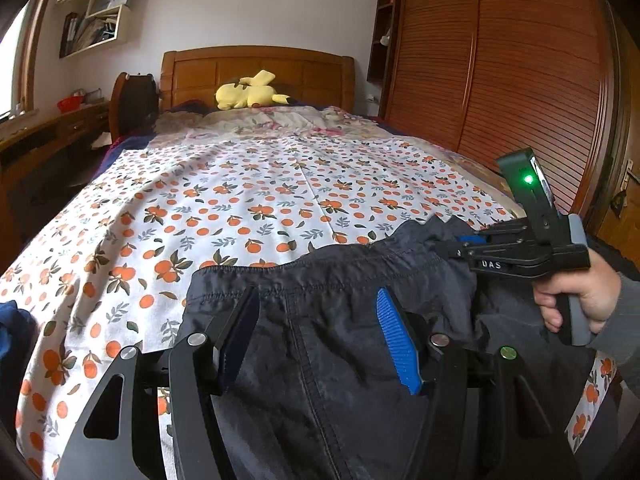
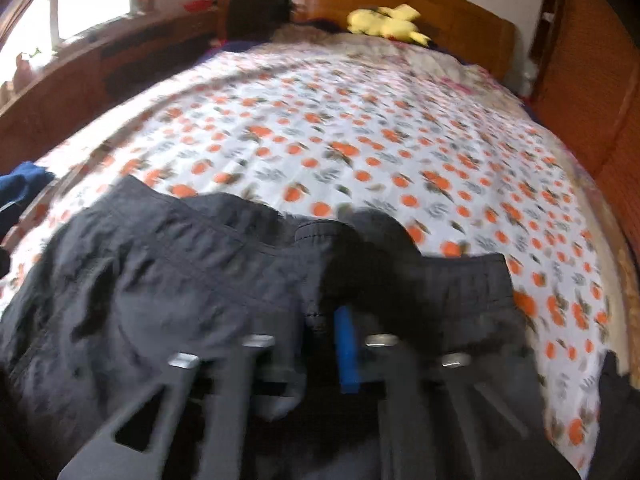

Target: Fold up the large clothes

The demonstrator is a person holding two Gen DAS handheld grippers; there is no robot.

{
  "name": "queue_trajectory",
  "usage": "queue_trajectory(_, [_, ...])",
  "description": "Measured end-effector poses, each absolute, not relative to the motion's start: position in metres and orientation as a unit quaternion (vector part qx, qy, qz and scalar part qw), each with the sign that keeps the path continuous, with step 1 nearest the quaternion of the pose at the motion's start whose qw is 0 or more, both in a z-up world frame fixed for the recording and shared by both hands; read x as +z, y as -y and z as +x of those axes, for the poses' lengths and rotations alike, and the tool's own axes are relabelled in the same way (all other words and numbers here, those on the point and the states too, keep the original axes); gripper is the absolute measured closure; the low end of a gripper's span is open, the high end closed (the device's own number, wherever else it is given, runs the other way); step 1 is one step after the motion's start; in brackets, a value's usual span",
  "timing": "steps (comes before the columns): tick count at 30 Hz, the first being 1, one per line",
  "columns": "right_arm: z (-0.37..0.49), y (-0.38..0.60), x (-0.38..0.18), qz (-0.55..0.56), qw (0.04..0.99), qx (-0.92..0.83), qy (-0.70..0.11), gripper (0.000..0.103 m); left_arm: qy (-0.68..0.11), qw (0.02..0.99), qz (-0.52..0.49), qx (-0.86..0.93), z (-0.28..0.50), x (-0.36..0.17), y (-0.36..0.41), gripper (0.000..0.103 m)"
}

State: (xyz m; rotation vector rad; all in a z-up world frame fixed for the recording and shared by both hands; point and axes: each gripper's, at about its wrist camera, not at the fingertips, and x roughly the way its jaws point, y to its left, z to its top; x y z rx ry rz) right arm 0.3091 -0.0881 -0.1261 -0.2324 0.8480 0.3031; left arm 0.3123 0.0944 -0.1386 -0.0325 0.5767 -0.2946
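Note:
A dark grey pair of trousers [image 1: 344, 344] lies at the near end of the bed, waistband toward the headboard. My left gripper [image 1: 318, 300] is open above it, one finger on each side of a seam. My right gripper [image 1: 452, 246] is at the right end of the waistband and is shut on the fabric there. In the blurred right wrist view the trousers [image 2: 160, 272] fill the foreground, and the right gripper [image 2: 324, 320] has its fingers close together with waistband cloth bunched between them.
The bed has a white cover with orange fruit print [image 1: 248, 200]. A yellow plush toy [image 1: 248, 92] lies by the wooden headboard. A wooden wardrobe [image 1: 500, 60] stands on the right, a desk [image 1: 48, 132] on the left. Blue cloth [image 1: 12, 328] lies at the left edge.

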Motion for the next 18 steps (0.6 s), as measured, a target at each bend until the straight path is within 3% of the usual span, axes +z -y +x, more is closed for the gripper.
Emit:
queue_trajectory(5, [0.328, 0.086, -0.122, -0.106, 0.909, 0.123, -0.384, 0.097, -0.281, 0.948, -0.016, -0.148, 0.313, -0.136, -0.091, 0.040])
queue_trajectory(13, [0.365, 0.079, -0.145, -0.121, 0.891, 0.102, -0.425, 0.095, -0.285, 0.945, -0.016, -0.158, 0.319, -0.137, -0.082, 0.040])
queue_trajectory(14, [0.364, 0.080, -0.144, -0.121, 0.892, 0.099, -0.425, 0.093, -0.285, 0.945, -0.015, -0.160, 0.320, -0.137, -0.081, 0.040])
queue_trajectory(15, [0.363, 0.082, -0.140, -0.118, 0.894, 0.094, -0.422, 0.082, -0.286, 0.945, -0.014, -0.161, 0.320, -0.138, -0.079, 0.040])
queue_trajectory(16, [0.361, 0.085, -0.136, -0.114, 0.897, 0.089, -0.418, 0.065, -0.287, 0.944, -0.015, -0.163, 0.321, -0.138, -0.077, 0.040])
queue_trajectory(18, [0.354, 0.094, -0.121, -0.102, 0.909, 0.082, -0.396, 0.062, -0.289, 0.943, -0.013, -0.166, 0.321, -0.139, -0.075, 0.040])
